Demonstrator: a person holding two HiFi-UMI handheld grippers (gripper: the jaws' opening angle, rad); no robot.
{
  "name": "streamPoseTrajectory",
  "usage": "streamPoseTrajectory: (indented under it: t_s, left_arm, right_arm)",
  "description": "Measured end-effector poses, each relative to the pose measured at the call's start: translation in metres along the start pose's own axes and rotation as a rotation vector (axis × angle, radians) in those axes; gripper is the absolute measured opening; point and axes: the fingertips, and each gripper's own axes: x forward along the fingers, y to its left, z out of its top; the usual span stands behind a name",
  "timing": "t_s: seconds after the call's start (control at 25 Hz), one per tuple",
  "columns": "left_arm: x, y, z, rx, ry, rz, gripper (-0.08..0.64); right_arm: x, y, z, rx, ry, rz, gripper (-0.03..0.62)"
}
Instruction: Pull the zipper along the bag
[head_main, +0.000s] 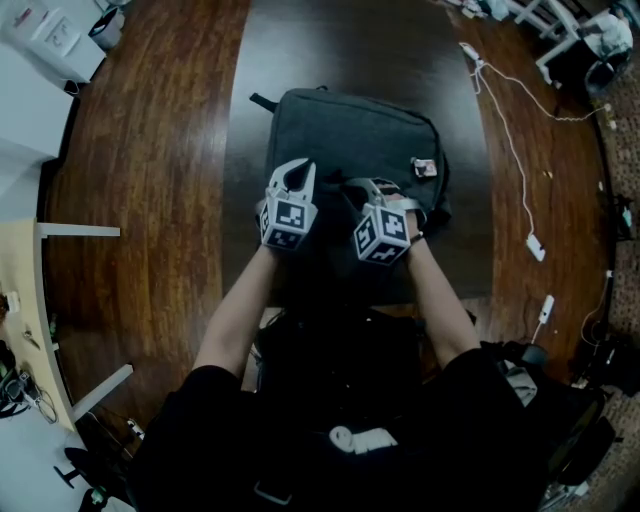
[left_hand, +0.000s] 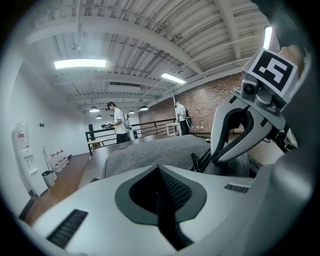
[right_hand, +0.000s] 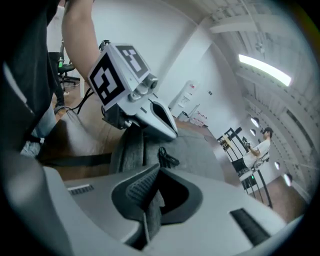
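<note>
A dark grey backpack (head_main: 350, 130) lies flat on the dark wooden table (head_main: 150, 200). Both grippers rest on its near edge, side by side. My left gripper (head_main: 298, 168) is shut; its own view (left_hand: 157, 170) shows only a dark slit between the pads. In the right gripper view its tips (right_hand: 170, 131) sit over a raised fold of grey fabric (right_hand: 127, 147), and I cannot tell if they pinch it. My right gripper (head_main: 366, 186) is shut on a thin grey strip of the bag (right_hand: 149, 212). A black zipper pull (right_hand: 167, 157) lies just beyond its jaws.
A white cable (head_main: 510, 130) with a small charger (head_main: 535, 246) runs along the table's right side. The backpack carries a small tag (head_main: 424, 167) and a black strap (head_main: 262, 100). Two people (left_hand: 117, 122) stand far off by a railing.
</note>
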Motion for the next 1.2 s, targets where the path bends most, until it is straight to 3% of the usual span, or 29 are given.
streamPoseTrajectory:
  t_s: [0.2, 0.28, 0.36, 0.48, 0.64, 0.8, 1.0, 1.2]
  left_arm:
    - [0.003, -0.003, 0.001, -0.007, -0.009, 0.001, -0.005]
    - [0.003, -0.004, 0.001, -0.009, -0.005, -0.001, -0.005]
    - [0.002, -0.005, 0.000, -0.001, 0.000, 0.000, -0.005]
    - [0.003, -0.004, 0.002, 0.013, -0.001, -0.001, -0.005]
    - [0.004, -0.001, -0.002, 0.018, 0.007, 0.010, -0.005]
    - [0.004, -0.003, 0.001, 0.007, 0.004, 0.005, -0.005]
    - [0.005, -0.003, -0.002, 0.013, 0.000, 0.005, -0.005]
    - [0.004, -0.002, -0.002, 0.009, -0.002, 0.006, -0.005]
  right_arm:
    - [-0.002, -0.013, 0.006, 0.099, -0.062, -0.041, 0.035]
    - [0.000, -0.019, 0.006, 0.152, -0.062, -0.024, 0.153]
    - [0.006, -0.024, 0.002, 0.257, -0.056, 0.025, 0.184]
    - [0.015, -0.028, -0.004, 0.383, -0.030, 0.086, 0.184]
    - [0.016, -0.020, 0.004, 0.366, -0.012, 0.130, 0.181]
    - [0.015, -0.020, 0.006, 0.374, -0.008, 0.099, 0.136]
    - [0.003, -0.019, 0.012, 0.448, -0.070, 0.112, 0.124]
    - [0.003, -0.017, 0.011, 0.498, -0.070, 0.141, 0.131]
